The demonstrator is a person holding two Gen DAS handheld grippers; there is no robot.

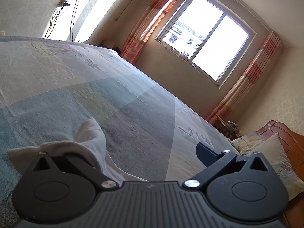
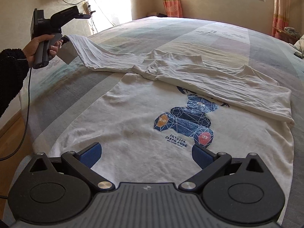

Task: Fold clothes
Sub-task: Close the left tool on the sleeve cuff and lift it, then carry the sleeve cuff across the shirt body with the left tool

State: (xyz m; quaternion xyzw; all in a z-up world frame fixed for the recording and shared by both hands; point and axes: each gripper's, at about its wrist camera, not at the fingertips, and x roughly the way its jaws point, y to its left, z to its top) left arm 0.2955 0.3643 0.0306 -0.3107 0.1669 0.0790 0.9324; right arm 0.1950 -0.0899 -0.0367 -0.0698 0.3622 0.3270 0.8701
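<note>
Sunlit from a window [image 1: 205,38] with pink striped curtains [image 1: 140,32], our bedroom is mostly taken up by a wide bed [image 2: 218,32] under a pastel patchwork cover. Across that cover lies the white T-shirt [image 2: 133,117], front up, its blue geometric bear print [image 2: 186,117] and dark lettering facing us in the right wrist view. One side of the shirt is folded over the chest, so the sleeve and collar lie bunched across the upper part of the print. A strip of the same fabric runs up off the bed to the far left, where our left hand [image 2: 40,45], in a dark fuzzy sleeve [image 2: 11,68], holds the left tongs [image 2: 65,39] raised above the mattress edge. From the left wrist view white cloth is draped over the left-side finger of those tongs, while the other finger [image 1: 206,154] stands well apart, so the jaws are spread and the fabric hangs on one finger, not pinched between the two. Our right tongs [image 2: 146,154] hover low over the shirt's hem, their blue pads [image 2: 91,153] wide apart with nothing between them, just above the cloth. Pillows [image 1: 266,155] rest against a wooden headboard [image 1: 285,134] at the bed's far end.
</note>
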